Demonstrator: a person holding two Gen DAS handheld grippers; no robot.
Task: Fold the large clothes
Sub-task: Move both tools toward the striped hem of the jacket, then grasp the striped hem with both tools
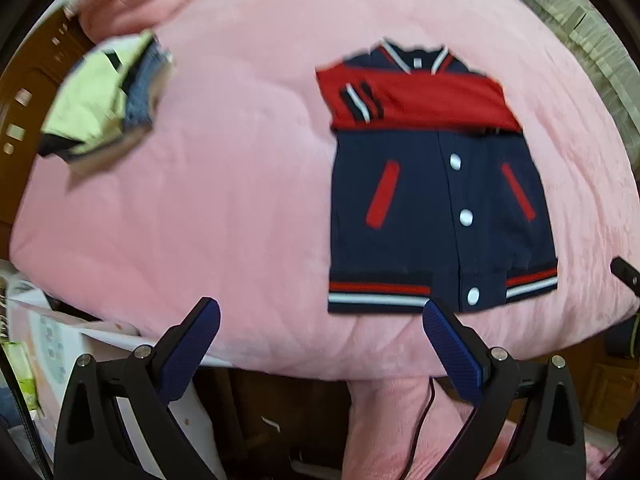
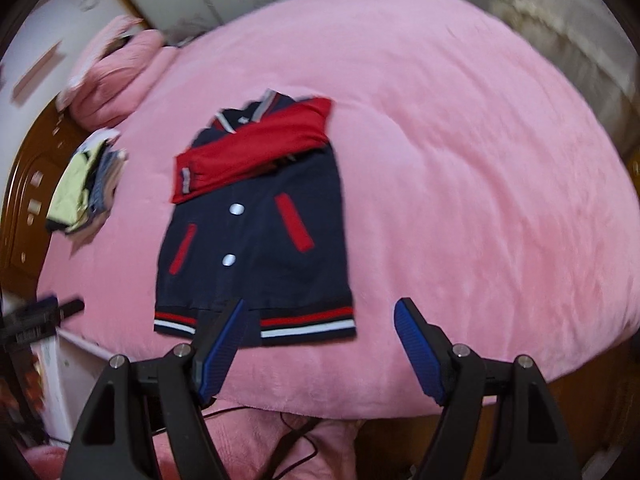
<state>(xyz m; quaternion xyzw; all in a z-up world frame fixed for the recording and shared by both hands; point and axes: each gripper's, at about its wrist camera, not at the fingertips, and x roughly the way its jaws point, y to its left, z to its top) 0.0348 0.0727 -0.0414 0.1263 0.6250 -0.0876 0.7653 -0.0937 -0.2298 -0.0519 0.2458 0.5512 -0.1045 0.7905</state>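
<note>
The jacket lies flat on the pink bed, buttoned front up, with both red sleeves already laid across the chest. The sleeve step looks done; what seems left is folding the body. The left gripper and the right gripper hang near the striped hem, fingers spread wide and holding nothing. The next move likely calls for pinching the hem corners and carrying them up toward the collar. A stack of folded clothes sits well apart.
</note>
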